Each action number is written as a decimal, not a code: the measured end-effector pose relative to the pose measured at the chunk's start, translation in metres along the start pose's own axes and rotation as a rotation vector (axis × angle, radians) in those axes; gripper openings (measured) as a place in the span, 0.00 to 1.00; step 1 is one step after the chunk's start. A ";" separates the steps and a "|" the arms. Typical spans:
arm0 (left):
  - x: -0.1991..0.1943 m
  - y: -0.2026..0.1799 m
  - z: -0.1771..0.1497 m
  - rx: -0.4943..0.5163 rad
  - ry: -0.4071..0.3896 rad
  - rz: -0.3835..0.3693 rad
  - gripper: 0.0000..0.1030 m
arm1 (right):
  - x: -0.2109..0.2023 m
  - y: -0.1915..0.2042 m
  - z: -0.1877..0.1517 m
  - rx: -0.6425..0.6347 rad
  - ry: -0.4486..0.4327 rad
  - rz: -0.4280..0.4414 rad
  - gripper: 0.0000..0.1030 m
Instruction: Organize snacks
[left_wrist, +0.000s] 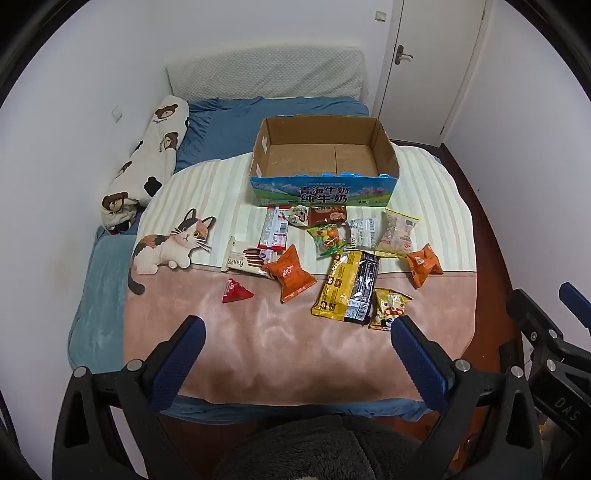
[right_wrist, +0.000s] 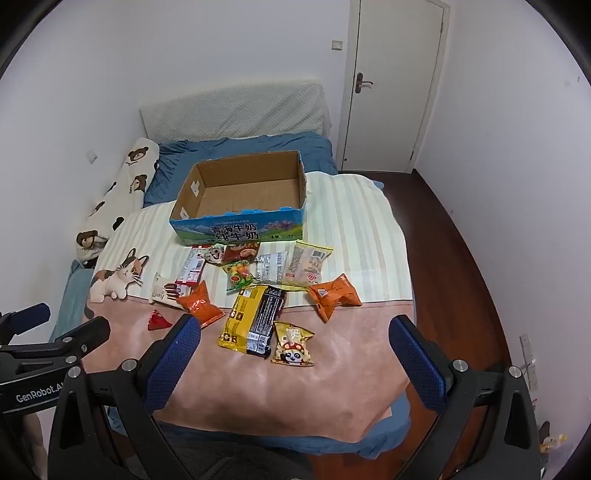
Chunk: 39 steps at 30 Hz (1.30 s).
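Observation:
An open cardboard box (left_wrist: 388, 155) (right_wrist: 188, 201) with a blue printed front stands on the bed with nothing inside. Several snack packs lie in front of it: two orange bags (left_wrist: 291, 273) (left_wrist: 424, 264), a yellow-and-black pack (left_wrist: 347, 288) (right_wrist: 255, 317), a red triangular pack (left_wrist: 236, 291) (right_wrist: 158, 319), a panda-print bag (right_wrist: 293, 345), a Franzi wafer pack (left_wrist: 243, 261). My left gripper (left_wrist: 295, 328) hangs open above the blanket's near part, nothing between its blue pads. My right gripper (right_wrist: 293, 328) is open too, above the near snacks, holding nothing.
A striped and pink cat-print blanket (left_wrist: 280, 354) covers the bed. A bear-print pillow (left_wrist: 147, 158) lies along the left wall. A white door (right_wrist: 391, 85) and dark wood floor (right_wrist: 454, 258) are to the right. The right gripper's body (left_wrist: 554, 343) shows at the left view's edge.

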<state>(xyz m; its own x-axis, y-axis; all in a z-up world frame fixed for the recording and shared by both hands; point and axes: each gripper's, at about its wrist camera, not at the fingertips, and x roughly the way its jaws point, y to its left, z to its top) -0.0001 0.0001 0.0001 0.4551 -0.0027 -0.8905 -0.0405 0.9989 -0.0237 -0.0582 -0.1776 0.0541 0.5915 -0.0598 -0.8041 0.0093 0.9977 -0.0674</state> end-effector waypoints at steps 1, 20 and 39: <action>0.000 0.000 0.000 0.001 0.000 0.002 1.00 | 0.000 0.000 0.000 0.001 0.000 0.001 1.00; 0.000 0.000 0.000 0.001 -0.002 0.001 1.00 | -0.004 -0.003 -0.003 0.007 0.006 0.008 1.00; -0.002 -0.003 -0.005 0.000 -0.008 -0.001 1.00 | -0.005 -0.004 -0.002 0.013 0.002 0.015 1.00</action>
<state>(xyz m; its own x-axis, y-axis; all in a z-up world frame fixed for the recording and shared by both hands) -0.0055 -0.0033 -0.0007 0.4617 -0.0028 -0.8870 -0.0400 0.9989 -0.0240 -0.0629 -0.1818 0.0571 0.5897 -0.0447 -0.8064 0.0105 0.9988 -0.0478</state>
